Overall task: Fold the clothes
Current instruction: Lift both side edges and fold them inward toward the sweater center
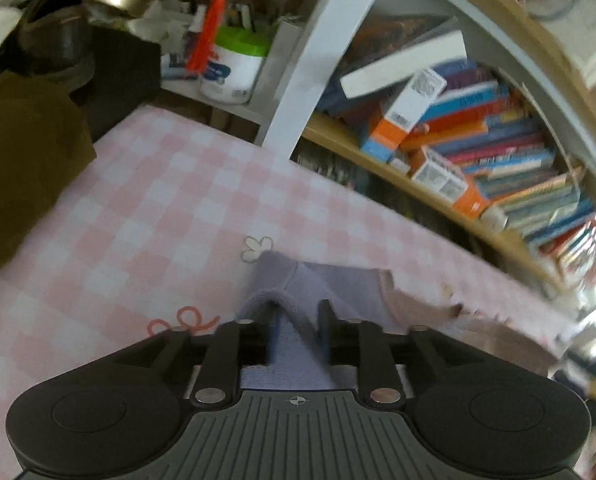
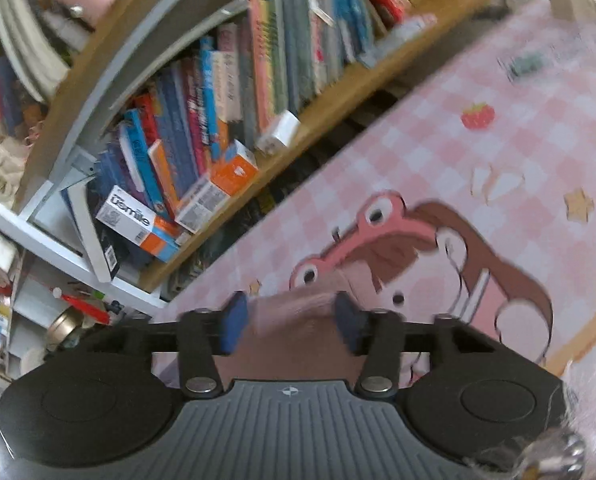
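Here soft lilac cloth (image 1: 298,284) bunches between left tongs (image 1: 298,320).

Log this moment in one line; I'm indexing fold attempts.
left claw: fingers part-closed around lavender cloth | right claw: open, brownish cloth between fingers | surface: pink checked sheet

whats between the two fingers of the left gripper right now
In the left wrist view, a fold of grey-lavender cloth runs up between the left gripper's fingers, draped over them, above the pink checked sheet.
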Demonstrator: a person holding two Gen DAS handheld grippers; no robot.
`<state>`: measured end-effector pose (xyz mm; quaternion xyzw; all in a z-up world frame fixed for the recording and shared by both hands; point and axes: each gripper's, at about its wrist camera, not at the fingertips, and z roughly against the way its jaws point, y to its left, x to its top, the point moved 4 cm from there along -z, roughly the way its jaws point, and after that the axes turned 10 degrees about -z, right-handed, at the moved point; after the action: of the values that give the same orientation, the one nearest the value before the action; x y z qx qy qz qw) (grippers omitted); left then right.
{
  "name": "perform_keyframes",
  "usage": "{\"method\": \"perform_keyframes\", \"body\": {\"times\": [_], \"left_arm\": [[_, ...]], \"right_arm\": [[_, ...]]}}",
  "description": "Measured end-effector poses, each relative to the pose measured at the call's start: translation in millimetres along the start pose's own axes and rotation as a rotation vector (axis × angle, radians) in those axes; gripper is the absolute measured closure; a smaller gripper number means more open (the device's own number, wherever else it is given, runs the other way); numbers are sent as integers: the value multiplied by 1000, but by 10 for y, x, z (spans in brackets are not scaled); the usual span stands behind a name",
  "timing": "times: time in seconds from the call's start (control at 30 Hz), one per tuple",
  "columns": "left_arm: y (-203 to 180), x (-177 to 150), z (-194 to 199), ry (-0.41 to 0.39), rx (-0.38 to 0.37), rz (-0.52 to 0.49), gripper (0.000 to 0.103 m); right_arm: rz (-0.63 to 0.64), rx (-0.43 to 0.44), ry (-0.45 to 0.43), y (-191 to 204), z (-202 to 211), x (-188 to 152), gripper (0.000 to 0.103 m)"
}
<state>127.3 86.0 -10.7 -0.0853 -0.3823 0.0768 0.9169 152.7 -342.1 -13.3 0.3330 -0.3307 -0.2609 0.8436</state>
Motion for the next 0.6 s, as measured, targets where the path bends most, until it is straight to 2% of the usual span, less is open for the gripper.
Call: {"method": "perform_keyframes", "body": {"times": [0.03, 0.07, 0.13, 0.2, 0.27, 0.37, 0.5, 0.53, 0.57, 0.6], "left_arm": [[-4, 16, 48, -19, 23, -27, 44], [-7, 33, 97, -37, 46, -55, 35], [13, 48, 188, -78, 67, -96, 35], [27, 38, 188, -80, 76, -131, 35], [-12, 25, 129, -76, 78, -178, 39], [-93, 7, 14, -71, 70, -241, 40], [-148, 36, -184, -40, 46, -263, 43], [-157, 46, -235, -31, 40, -267, 48], [-166, 55, -286, -22, 34, -270, 59], [-175, 65, -337, -13, 28, -274, 70]], "right_arm": [[26, -8, 4, 7, 7, 8, 54], [52, -17, 7, 14, 15, 16, 54], [107, -48, 16, 3, 13, 17, 54], [176, -91, 22, -20, -13, -3, 55], [261, -136, 25, -29, -65, -42, 56], [365, -175, 26, 16, -164, -91, 58], [462, -213, 28, 89, -351, -98, 61], [484, -223, 31, 105, -400, -100, 62], [500, -226, 40, 118, -454, -104, 66], [516, -229, 50, 129, -507, -108, 77]]}}
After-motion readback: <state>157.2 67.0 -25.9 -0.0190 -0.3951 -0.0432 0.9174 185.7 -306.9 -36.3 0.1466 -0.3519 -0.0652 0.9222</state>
